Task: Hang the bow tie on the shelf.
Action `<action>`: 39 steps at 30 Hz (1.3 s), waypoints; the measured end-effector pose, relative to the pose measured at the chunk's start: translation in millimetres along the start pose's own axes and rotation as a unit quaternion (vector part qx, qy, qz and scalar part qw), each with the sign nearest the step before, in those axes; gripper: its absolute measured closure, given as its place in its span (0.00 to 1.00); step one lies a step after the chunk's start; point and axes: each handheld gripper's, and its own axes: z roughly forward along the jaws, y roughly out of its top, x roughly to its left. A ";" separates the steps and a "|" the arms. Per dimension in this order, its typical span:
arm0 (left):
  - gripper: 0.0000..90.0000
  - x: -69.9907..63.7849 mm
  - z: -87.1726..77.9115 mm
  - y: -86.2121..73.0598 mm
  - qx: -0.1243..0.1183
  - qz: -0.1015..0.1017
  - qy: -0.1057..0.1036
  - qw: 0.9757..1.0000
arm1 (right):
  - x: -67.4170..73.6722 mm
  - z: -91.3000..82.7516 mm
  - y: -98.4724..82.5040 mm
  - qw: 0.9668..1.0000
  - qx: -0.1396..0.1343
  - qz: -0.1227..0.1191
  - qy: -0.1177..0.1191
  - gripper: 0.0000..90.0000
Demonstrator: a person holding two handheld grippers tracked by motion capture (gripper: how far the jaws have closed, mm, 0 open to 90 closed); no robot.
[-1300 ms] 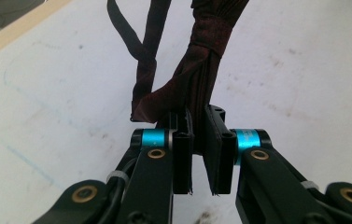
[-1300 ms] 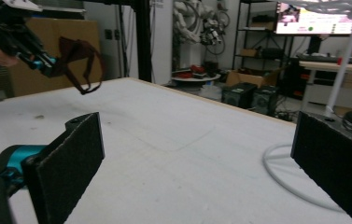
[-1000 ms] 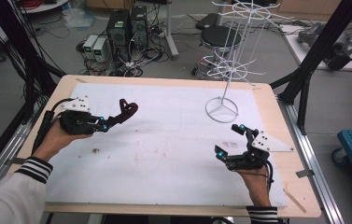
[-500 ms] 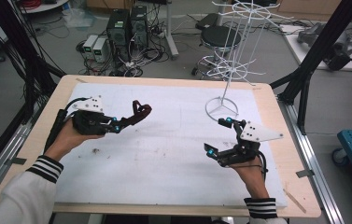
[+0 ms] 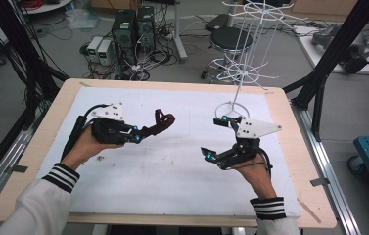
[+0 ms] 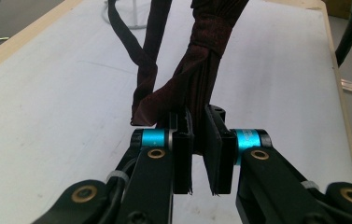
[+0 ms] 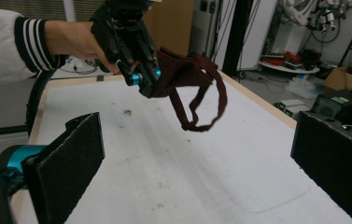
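Wire rack at table's far right.

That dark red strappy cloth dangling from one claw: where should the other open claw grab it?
Probably the hanging strap loop of the dark red cloth, coming in from the right gripper's own side. The loop droops free above the table, clear of the left gripper pinching the bunched end.

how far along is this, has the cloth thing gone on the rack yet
Done: the left tongs are shut on the dark red cloth, lifted off the table. In hand: it hangs between the hands, facing the open right tongs. Left: the wire rack looks bare, so any hanging isn't done, if that's the goal.
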 end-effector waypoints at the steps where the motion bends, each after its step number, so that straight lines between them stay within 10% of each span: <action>1: 0.91 -1.1 1.7 1.6 0.000 0.002 0.000 1.000 | -0.3 3.7 2.0 1.000 0.002 -0.004 0.003 0.02; 25: 0.91 -18.1 22.4 17.0 0.001 0.028 -0.016 0.999 | 1.4 55.4 17.9 0.997 0.048 -0.016 0.051 0.08; 39: 0.91 -23.9 27.8 18.7 0.006 0.043 -0.024 0.999 | 1.2 61.4 19.1 0.996 0.052 -0.031 0.063 0.34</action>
